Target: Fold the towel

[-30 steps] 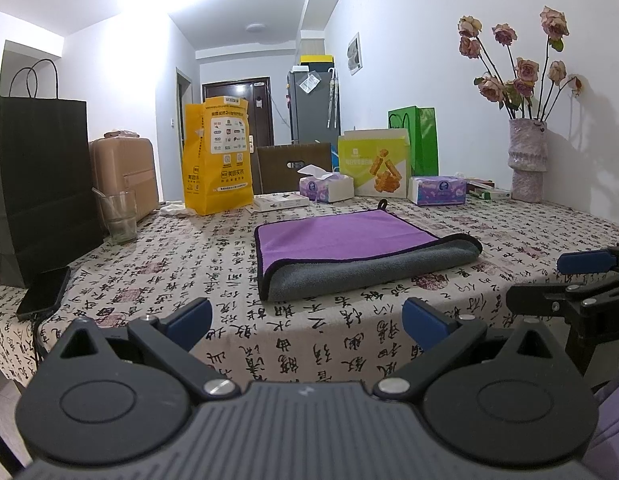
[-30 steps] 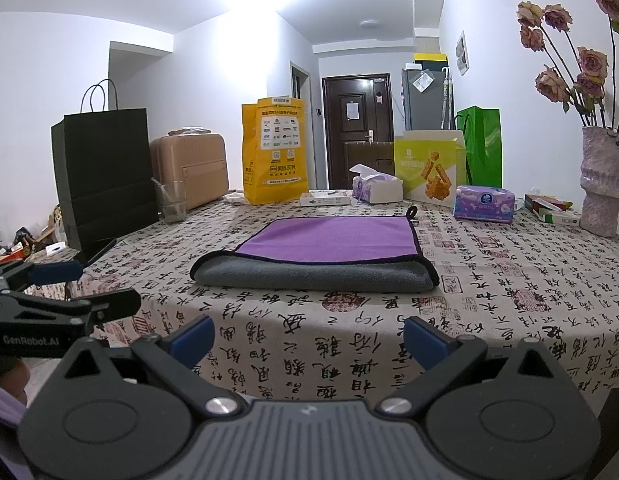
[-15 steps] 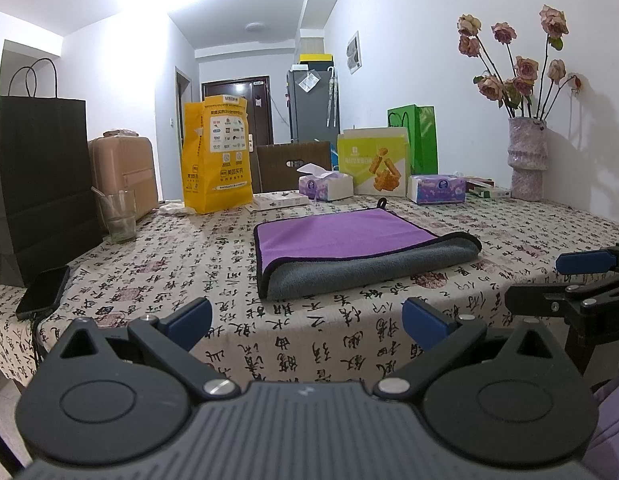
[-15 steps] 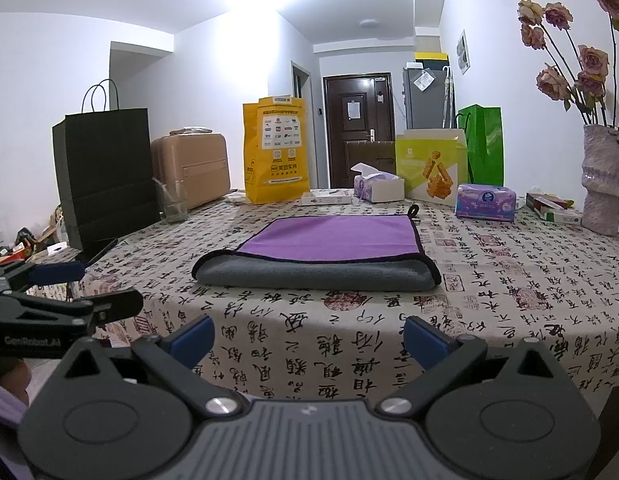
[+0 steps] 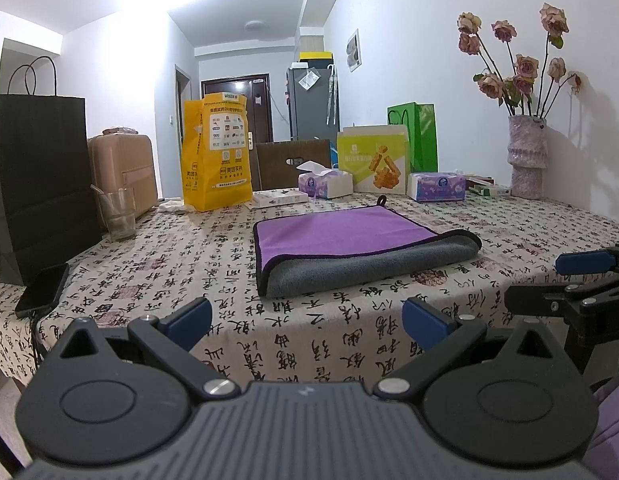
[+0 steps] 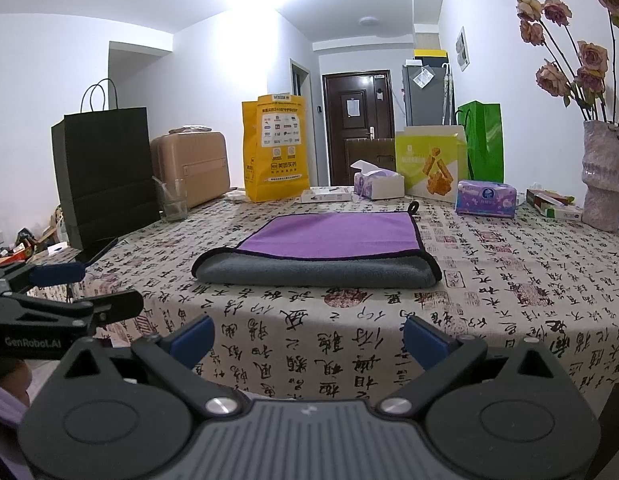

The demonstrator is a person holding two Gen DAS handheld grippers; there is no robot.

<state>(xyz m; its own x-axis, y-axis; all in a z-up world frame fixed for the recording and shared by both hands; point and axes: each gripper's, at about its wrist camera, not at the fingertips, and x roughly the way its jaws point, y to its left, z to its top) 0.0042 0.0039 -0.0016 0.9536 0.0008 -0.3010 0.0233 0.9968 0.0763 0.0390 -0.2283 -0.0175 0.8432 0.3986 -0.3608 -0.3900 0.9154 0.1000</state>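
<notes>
The purple-and-grey microfibre towel [image 5: 361,246], folded once, lies mid-table on the calligraphy-print tablecloth [image 5: 309,332]. The left gripper [image 5: 307,316] and right gripper [image 6: 307,334] are held spread, empty, near the table edge. Another fold is judged next: an edge must be pinched.

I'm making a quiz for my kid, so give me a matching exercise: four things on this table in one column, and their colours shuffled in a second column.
Things:
1. towel, top side
2. tall paper bag with looped handles
3. bag near the door
4. bag behind the snack box

Colours:
A. green
B. purple
C. yellow
D. black

Pairs: 1-B, 2-D, 3-C, 4-A
</notes>
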